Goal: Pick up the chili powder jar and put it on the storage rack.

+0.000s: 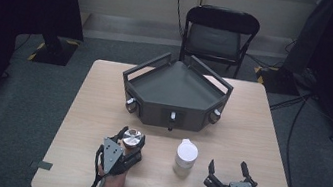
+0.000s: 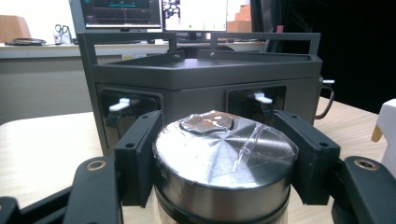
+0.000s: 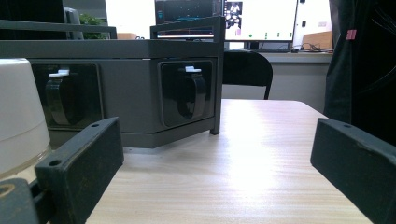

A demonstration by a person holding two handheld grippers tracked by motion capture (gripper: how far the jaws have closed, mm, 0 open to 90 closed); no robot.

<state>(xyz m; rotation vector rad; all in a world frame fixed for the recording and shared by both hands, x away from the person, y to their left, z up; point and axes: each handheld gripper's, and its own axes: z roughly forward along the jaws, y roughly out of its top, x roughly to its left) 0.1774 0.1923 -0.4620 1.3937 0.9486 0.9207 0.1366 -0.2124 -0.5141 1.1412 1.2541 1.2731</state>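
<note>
A round jar with a shiny metal lid [image 1: 132,138] [image 2: 224,161] sits between the jaws of my left gripper [image 1: 131,137] [image 2: 224,163], which is shut on it near the table's front left. My right gripper [image 1: 227,168] [image 3: 215,172] rests at the front right, open, with bare tabletop between its jaws. A white-capped bottle [image 1: 185,157] [image 3: 18,112] stands upright between the two grippers, apart from both. A dark grey angular tray box [image 1: 170,119] [image 2: 205,77] [image 3: 130,88] with handles and small white latches stands at the middle of the table, just beyond the jar.
The wooden table [image 1: 248,137] has free room to the right of the box. A black folding chair [image 1: 219,36] stands behind the far edge. Cables [image 1: 296,124] trail over the floor on the right. Monitors [image 2: 159,14] sit on a desk in the background.
</note>
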